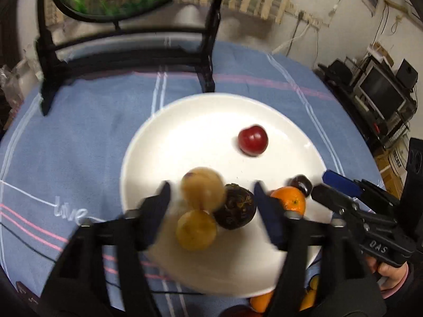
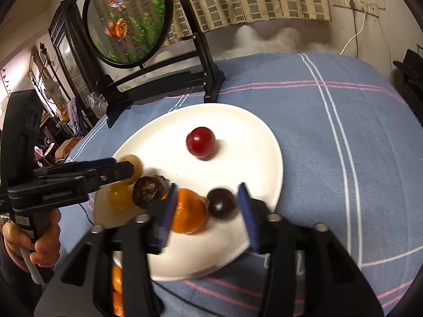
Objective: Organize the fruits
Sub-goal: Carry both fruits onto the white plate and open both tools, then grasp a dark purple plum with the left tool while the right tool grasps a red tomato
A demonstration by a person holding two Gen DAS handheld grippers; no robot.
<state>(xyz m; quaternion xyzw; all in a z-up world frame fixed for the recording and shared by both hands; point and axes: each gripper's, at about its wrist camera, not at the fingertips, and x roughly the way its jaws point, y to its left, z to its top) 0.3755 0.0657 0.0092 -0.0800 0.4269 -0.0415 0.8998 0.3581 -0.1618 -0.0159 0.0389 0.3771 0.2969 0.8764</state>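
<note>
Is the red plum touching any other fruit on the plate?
Apart. The right wrist view shows the red plum alone, bare white plate surrounding it.

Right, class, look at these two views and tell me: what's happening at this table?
A person holds a gripper in each hand over a white plate of fruit on a blue cloth. The left gripper is open around two yellowish fruits and a dark rough fruit. The right gripper is open around an orange and a dark plum. A red plum sits apart. Nothing is gripped.
</note>
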